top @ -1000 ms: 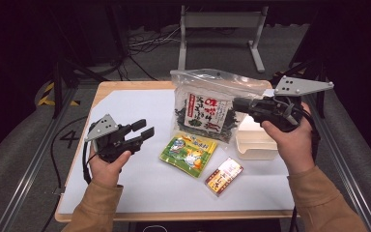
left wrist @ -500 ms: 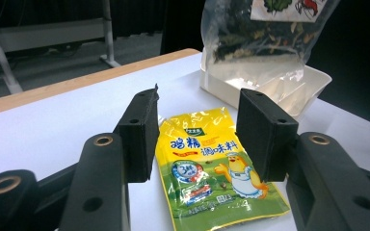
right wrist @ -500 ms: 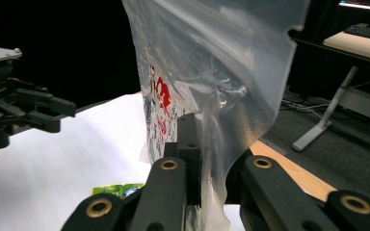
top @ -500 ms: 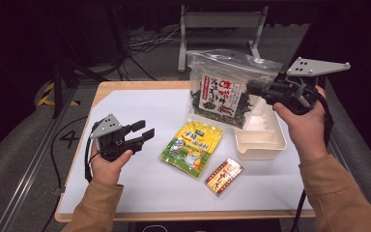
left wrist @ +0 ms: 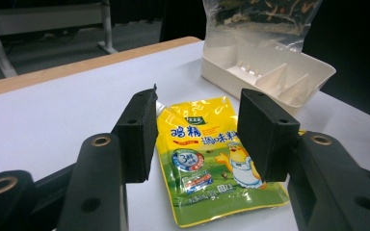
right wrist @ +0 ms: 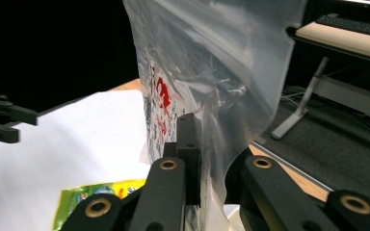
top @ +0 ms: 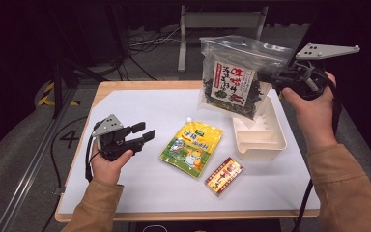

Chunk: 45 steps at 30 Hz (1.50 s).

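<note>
A clear bag of dark seaweed (top: 232, 79) with a white and red label hangs in the air over the far end of the white divided tray (top: 282, 140). My right gripper (top: 262, 75) is shut on the bag's right edge; in the right gripper view the pads (right wrist: 188, 144) pinch the plastic (right wrist: 212, 57). My left gripper (top: 146, 132) hovers over the table's left side, pointing at the yellow-green pouch (top: 192, 147). Its jaws have just been opening and hold nothing; the pouch (left wrist: 207, 163) lies beyond the left gripper (left wrist: 197, 130).
A small red and yellow box (top: 224, 175) lies near the front edge, right of the pouch. The tray (left wrist: 221, 77) has several empty compartments. A white mat (top: 125, 193) covers the wooden table. A metal stand (top: 222, 21) is behind the table.
The right gripper has carried the seaweed bag up and to the right, from low beside the tray to above its far end. The left jaws stand slightly wider.
</note>
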Each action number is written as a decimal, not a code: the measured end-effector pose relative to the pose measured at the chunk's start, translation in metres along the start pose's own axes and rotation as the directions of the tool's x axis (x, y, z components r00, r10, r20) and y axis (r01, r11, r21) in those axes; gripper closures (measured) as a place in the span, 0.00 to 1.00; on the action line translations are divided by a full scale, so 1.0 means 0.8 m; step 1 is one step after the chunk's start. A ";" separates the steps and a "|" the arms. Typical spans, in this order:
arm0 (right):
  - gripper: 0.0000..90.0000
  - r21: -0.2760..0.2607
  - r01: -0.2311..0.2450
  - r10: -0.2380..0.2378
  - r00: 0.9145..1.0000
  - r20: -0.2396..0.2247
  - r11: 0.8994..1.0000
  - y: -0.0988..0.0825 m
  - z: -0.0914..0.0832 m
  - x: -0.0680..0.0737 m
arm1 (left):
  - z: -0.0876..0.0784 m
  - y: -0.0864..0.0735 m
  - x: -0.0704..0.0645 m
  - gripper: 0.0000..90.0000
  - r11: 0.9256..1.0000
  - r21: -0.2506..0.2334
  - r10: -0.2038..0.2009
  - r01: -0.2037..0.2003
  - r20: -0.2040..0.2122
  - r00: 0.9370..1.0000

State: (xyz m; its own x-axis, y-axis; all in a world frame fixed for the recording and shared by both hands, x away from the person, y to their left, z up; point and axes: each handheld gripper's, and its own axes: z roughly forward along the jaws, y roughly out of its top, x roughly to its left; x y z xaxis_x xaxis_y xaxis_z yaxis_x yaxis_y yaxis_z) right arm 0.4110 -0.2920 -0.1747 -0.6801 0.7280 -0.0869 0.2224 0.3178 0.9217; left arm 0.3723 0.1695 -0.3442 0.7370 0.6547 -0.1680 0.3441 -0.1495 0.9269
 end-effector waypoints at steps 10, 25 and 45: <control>0.93 0.017 -0.018 0.018 0.999 0.036 1.000 -0.003 0.002 -0.021 | 0.003 -0.001 0.001 0.53 1.000 0.021 -0.010 0.010 -0.002 1.000; 0.93 0.017 -0.046 0.044 0.995 0.085 0.999 -0.037 0.005 -0.065 | 0.010 -0.004 0.002 0.49 0.999 0.040 -0.003 0.003 -0.002 1.000; 0.92 0.058 -0.098 0.090 0.989 0.119 0.994 -0.071 0.010 -0.097 | 0.016 -0.008 0.002 0.47 0.998 0.069 -0.001 0.001 0.002 1.000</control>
State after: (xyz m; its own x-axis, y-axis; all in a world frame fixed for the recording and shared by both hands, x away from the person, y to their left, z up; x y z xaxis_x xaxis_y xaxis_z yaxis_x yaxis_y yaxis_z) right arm 0.4565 -0.3615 -0.2237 -0.5691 0.8209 -0.0477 0.3279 0.2797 0.9024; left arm 0.3790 0.1620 -0.3549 0.7376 0.6536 -0.1697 0.3842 -0.1996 0.9014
